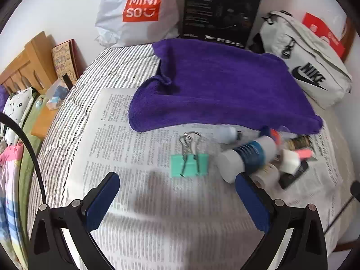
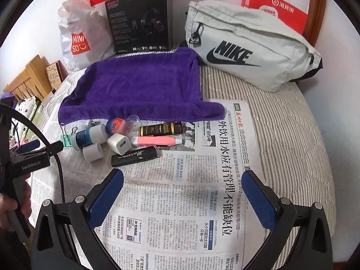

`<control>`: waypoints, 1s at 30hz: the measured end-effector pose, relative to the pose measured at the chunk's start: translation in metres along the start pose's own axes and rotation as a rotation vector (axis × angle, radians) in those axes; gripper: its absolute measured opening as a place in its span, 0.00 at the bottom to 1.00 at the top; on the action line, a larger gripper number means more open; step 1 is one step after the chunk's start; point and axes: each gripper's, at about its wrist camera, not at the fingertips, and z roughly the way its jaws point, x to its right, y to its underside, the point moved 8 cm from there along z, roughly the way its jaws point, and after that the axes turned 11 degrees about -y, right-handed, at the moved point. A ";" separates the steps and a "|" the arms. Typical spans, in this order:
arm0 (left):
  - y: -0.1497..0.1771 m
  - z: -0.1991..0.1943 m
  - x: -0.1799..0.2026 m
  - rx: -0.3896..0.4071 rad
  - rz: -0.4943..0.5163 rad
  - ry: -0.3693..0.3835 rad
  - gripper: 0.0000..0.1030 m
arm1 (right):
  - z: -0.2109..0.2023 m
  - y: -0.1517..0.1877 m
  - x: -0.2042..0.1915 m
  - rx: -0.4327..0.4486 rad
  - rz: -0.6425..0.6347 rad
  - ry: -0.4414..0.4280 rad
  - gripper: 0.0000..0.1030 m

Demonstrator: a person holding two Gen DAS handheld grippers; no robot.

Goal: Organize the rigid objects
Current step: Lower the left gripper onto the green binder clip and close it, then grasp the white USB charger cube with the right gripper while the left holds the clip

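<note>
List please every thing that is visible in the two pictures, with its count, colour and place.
newspaper: one, printed grey-white, spread on the striped bed
towel: one, purple, behind the small items
binder clip: one, mint green, left end of the cluster
bottle: one, white with teal label, lying beside the clip
charger: one, white, middle of cluster
pink tube: one, pink, right of charger
black case: one, black, nearest the right gripper
gold-black box: one, below towel edge
Nike bag: one, pale grey, far right
Miniso bag: one, white, far left
black carton: one, against wall
left gripper: open, empty
right gripper: open, empty
</note>
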 end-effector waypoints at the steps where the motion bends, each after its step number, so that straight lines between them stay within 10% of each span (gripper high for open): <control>1: -0.001 0.005 0.000 -0.007 -0.004 -0.005 1.00 | 0.003 0.000 0.001 -0.008 -0.001 0.001 1.00; 15: -0.005 0.041 0.002 -0.030 -0.035 -0.015 0.93 | 0.041 0.006 0.019 -0.074 0.035 -0.009 1.00; 25: -0.008 0.033 0.007 0.025 0.012 -0.035 0.38 | 0.059 0.006 0.019 -0.100 0.032 -0.022 1.00; 30: -0.007 0.032 0.007 0.031 0.027 -0.023 0.38 | 0.067 -0.002 0.020 -0.093 0.047 -0.047 1.00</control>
